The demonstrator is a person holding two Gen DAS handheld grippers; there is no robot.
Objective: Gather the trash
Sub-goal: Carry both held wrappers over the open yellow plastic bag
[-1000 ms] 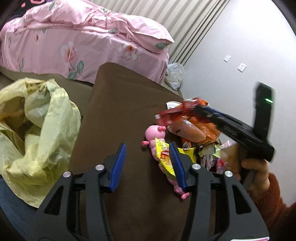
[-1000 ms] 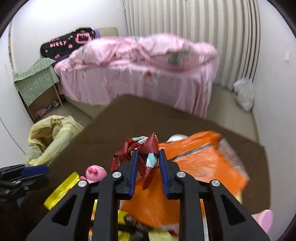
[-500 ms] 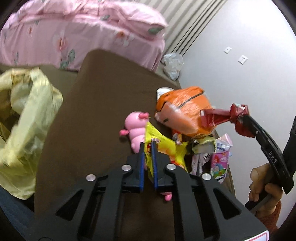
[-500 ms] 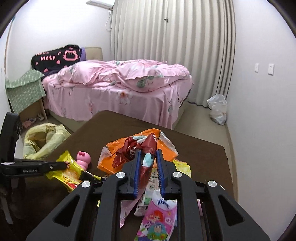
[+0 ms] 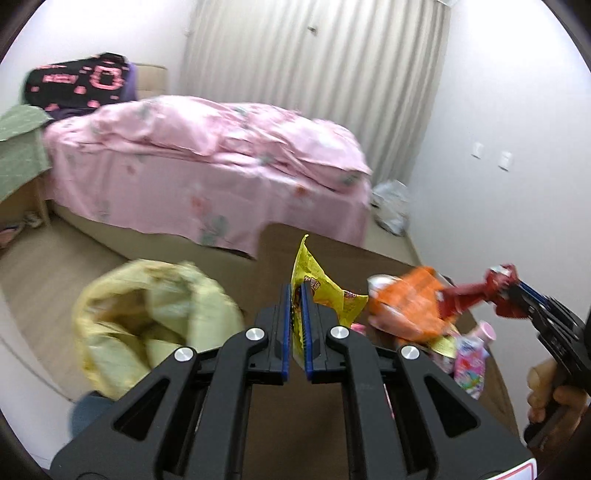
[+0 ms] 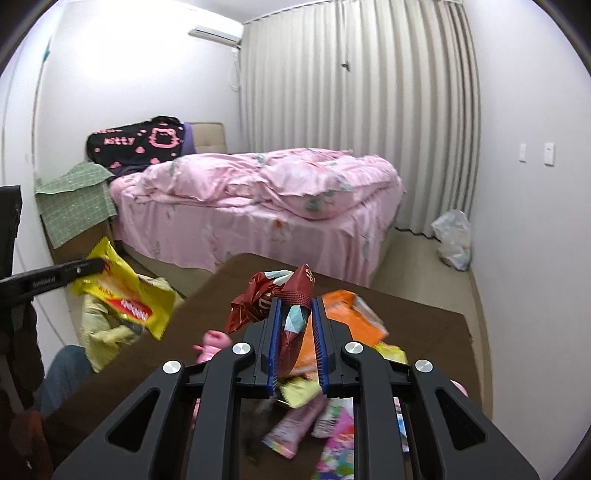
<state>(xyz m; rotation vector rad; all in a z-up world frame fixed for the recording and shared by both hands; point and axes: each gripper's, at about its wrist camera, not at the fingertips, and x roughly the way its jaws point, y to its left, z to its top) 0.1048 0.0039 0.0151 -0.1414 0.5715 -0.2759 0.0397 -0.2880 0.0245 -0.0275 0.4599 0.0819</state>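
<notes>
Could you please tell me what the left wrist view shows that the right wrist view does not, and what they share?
Only the left wrist view shows the hand that holds the right gripper. Only the right wrist view shows the air conditioner and the pink toy. Both show the yellow wrapper in the left gripper, the red wrapper, the yellow bag and the bed.

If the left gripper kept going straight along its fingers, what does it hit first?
Likely the brown table, on its far part. The left gripper, shut on the yellow wrapper, points slightly down; depth unclear.
</notes>
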